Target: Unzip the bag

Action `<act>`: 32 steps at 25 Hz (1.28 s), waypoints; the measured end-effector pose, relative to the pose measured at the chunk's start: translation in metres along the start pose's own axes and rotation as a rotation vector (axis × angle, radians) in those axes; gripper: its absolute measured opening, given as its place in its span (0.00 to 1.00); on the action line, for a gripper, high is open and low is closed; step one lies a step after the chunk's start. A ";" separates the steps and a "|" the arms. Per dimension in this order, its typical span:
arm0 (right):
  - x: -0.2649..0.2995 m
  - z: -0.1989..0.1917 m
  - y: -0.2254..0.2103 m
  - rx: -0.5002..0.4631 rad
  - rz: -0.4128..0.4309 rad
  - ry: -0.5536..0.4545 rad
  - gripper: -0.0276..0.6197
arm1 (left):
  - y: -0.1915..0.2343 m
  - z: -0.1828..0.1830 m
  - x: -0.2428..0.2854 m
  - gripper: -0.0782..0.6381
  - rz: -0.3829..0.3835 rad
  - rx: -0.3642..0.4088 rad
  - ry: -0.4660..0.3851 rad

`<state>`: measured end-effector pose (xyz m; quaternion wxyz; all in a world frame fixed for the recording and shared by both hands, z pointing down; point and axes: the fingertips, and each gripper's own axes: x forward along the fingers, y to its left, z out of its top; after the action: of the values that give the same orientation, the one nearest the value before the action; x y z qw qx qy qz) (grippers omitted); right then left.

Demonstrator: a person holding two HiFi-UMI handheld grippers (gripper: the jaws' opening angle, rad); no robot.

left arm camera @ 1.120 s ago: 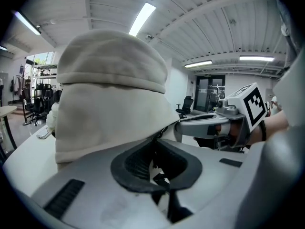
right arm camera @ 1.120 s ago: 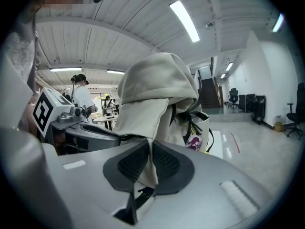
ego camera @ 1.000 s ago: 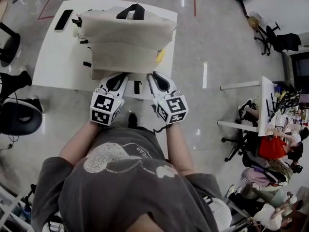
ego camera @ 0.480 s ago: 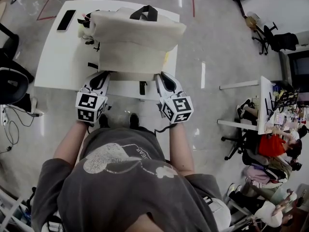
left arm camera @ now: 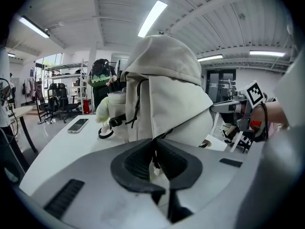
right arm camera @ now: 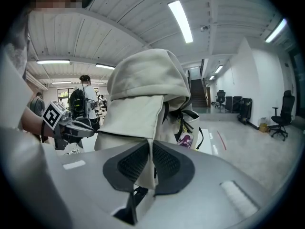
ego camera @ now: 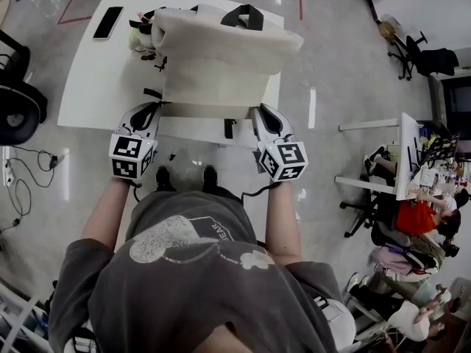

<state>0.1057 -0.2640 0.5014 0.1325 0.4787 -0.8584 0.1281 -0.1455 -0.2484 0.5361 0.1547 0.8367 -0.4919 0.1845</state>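
A beige backpack (ego camera: 221,65) with a black top handle (ego camera: 246,17) stands on the white table (ego camera: 96,72). My left gripper (ego camera: 147,111) is at its near left corner and my right gripper (ego camera: 265,115) at its near right corner. In the left gripper view the backpack (left arm camera: 167,99) towers ahead; the left gripper (left arm camera: 153,151) is shut on a thin bit of the bag's lower edge with a black strip. In the right gripper view the right gripper (right arm camera: 151,161) is shut on a hanging beige fabric edge of the backpack (right arm camera: 143,99).
A black phone (ego camera: 108,22) lies at the table's far left corner. Small pale items and black straps (ego camera: 143,39) sit against the bag's left side. A black chair (ego camera: 18,109) stands left of the table. People sit at desks (ego camera: 412,212) to the right.
The two grippers have spread apart along the bag's near edge, the left one going left and the right one right. The table and bag sit higher and further right in the head view.
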 end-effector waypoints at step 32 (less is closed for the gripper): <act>-0.056 -0.015 0.033 0.170 -0.429 -0.060 0.11 | 0.005 -0.029 -0.023 0.24 -0.242 -0.059 -0.005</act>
<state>0.1076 -0.1982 0.4923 0.0902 0.6631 -0.7268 0.1545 -0.1650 -0.2207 0.5520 0.1992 0.8855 -0.3928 0.1480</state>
